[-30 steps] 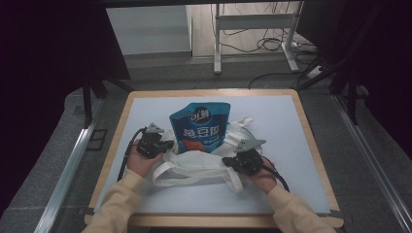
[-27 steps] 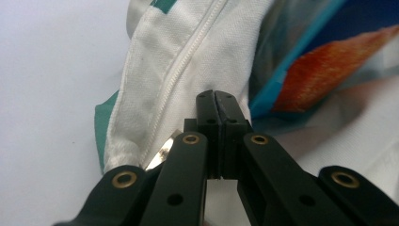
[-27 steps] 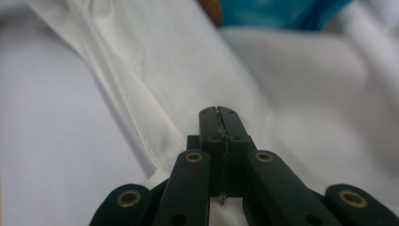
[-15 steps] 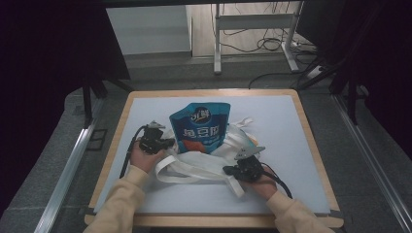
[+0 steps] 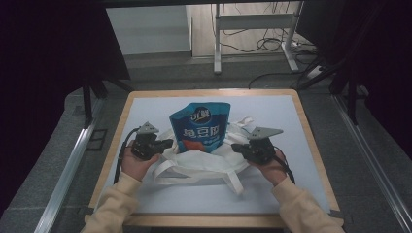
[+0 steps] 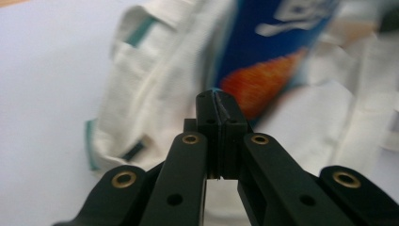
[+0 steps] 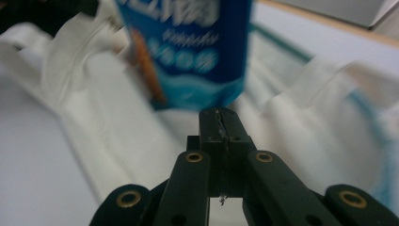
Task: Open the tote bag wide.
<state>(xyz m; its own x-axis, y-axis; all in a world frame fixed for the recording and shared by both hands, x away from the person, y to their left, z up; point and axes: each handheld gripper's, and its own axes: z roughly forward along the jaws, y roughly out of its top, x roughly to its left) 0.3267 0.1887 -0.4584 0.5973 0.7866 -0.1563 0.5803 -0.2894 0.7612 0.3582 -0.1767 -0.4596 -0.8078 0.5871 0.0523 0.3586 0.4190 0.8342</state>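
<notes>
Claws [image 6: 220, 101] [image 7: 220, 117] closed beside glossy pouch [image 5: 200, 127], soft cloth bag [image 5: 199, 162].

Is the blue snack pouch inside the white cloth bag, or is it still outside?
Partly inside. In the high view, the blue snack pouch stands upright with its lower end behind the white cloth bag's near edge; its upper part sticks out above.

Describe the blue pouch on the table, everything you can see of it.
The blue pouch is a glossy stand-up packet, seemingly plastic film, with white lettering across the front and an orange-red picture low on it. It stands upright near the middle of the table, its lower part sunk into the white cloth bag that gathers round its base. Its top edge looks sealed. Both grippers sit beside it, to either side; whether they touch it cannot be told.
</notes>
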